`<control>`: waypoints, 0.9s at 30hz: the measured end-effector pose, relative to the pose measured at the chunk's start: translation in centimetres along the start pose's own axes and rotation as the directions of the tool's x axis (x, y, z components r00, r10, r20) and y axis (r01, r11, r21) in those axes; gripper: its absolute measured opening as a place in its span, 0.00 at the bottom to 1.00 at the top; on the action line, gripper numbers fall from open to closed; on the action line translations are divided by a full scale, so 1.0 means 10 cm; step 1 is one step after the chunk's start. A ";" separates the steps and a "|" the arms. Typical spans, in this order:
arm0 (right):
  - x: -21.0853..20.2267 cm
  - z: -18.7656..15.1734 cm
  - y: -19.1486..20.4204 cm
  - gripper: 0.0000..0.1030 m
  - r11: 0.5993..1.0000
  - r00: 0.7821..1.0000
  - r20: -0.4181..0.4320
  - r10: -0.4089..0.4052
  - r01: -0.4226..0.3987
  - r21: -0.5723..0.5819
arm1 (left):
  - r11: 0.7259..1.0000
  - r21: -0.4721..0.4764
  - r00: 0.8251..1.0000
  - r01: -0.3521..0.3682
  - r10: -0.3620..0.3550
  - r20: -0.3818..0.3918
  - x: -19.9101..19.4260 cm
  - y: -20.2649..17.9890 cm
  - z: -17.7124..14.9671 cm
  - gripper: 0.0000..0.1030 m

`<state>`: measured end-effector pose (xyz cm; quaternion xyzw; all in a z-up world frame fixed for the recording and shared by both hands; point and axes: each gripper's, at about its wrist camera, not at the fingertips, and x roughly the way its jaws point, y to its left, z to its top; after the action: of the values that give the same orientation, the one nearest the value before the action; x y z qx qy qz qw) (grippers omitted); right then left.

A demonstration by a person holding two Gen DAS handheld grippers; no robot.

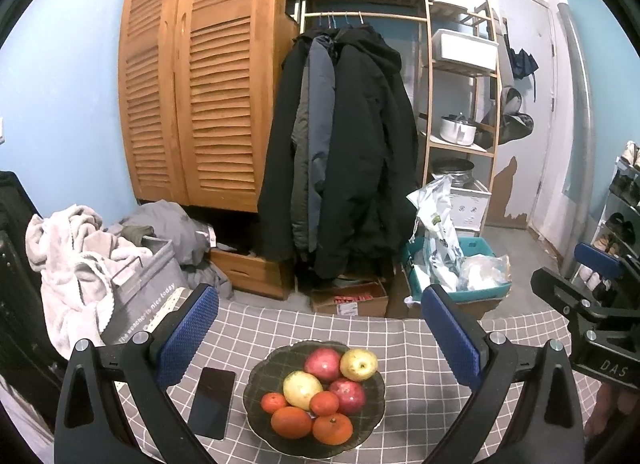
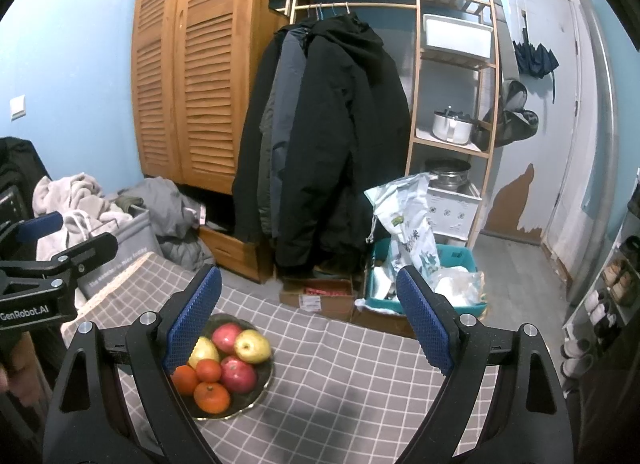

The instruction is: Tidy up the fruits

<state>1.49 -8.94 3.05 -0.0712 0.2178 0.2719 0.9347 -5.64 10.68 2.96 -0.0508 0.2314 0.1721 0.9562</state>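
Observation:
A dark bowl [image 1: 256,374] sits on the grey checked tablecloth [image 1: 420,368], piled with fruit: two red apples [image 1: 322,363], two yellow-green apples [image 1: 359,364] and several oranges [image 1: 332,428]. My left gripper [image 1: 320,338] hangs open above and behind the bowl, nothing between its blue pads. In the right wrist view the same bowl [image 2: 266,382] lies at lower left, partly hidden by the left finger [image 2: 192,324]. My right gripper [image 2: 308,322] stands open over bare cloth to the right of the bowl. Each gripper shows at the edge of the other's view.
A black phone [image 1: 212,402] lies flat just left of the bowl. Beyond the table's far edge stand a laundry basket [image 1: 148,296], a cardboard box [image 1: 352,298], a teal bin [image 1: 480,264], hanging coats [image 1: 344,152] and a wooden wardrobe [image 1: 200,84].

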 end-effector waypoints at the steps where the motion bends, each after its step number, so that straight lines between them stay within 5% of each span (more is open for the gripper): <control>1: 0.00 0.01 -0.01 0.85 1.000 1.000 0.001 0.000 0.000 0.000 | 1.000 0.000 1.000 0.001 -0.001 0.001 0.00 -0.01 0.00 0.99; 27: -0.03 0.04 -0.08 0.85 1.000 1.000 0.006 -0.002 0.002 -0.004 | 1.000 -0.008 1.000 0.014 -0.014 0.001 -0.04 -0.08 0.01 0.99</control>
<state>1.87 -9.62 3.54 -0.0724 0.2142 0.2716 0.9355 -5.70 9.84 3.27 -0.0564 0.2300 0.1663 0.9572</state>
